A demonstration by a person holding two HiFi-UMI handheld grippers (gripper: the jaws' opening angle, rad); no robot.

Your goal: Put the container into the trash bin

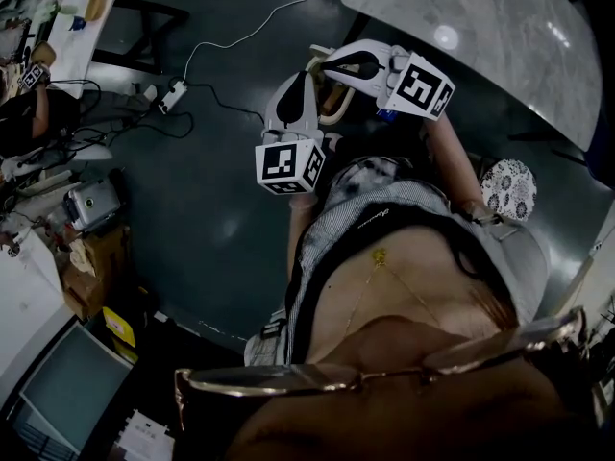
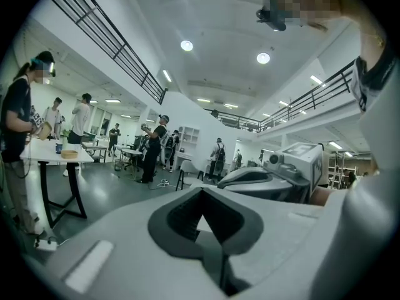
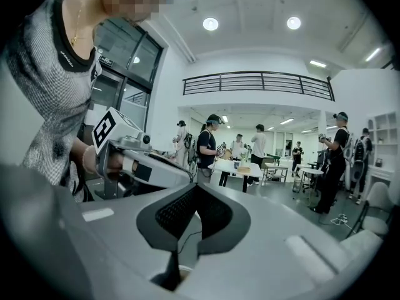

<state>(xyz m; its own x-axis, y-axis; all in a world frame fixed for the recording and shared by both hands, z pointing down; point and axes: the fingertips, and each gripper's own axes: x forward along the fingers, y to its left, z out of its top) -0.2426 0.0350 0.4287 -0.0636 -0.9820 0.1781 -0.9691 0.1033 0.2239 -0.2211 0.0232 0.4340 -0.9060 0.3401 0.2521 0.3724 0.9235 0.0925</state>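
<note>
Both grippers are held close to the chest, above a dark floor (image 1: 211,209).

Left gripper (image 2: 203,214): my view along its jaws shows the dark pads brought together. Only the notch shaped into them stays clear, and nothing sits in it.

Right gripper (image 3: 190,214): the jaws are likewise closed. A pale curved edge shows at the foot of the slit, but it is too cut off for me to say what it is.

From the head camera the two tools cross in front of the torso, and a tan shape between them is too dark to make out. A marble tabletop (image 1: 480,17) is clipped by the upper right edge. A power strip (image 1: 173,92) with its cable lies on the floor at upper left. The rim of a pair of glasses (image 1: 384,371) blocks the lower part of the frame.

I cannot tell where the container or the trash bin is, since no view gives me a shape I can read as either.

Each gripper view looks out over a hall with people standing at a white table (image 2: 62,157), and all of them are small.
</note>
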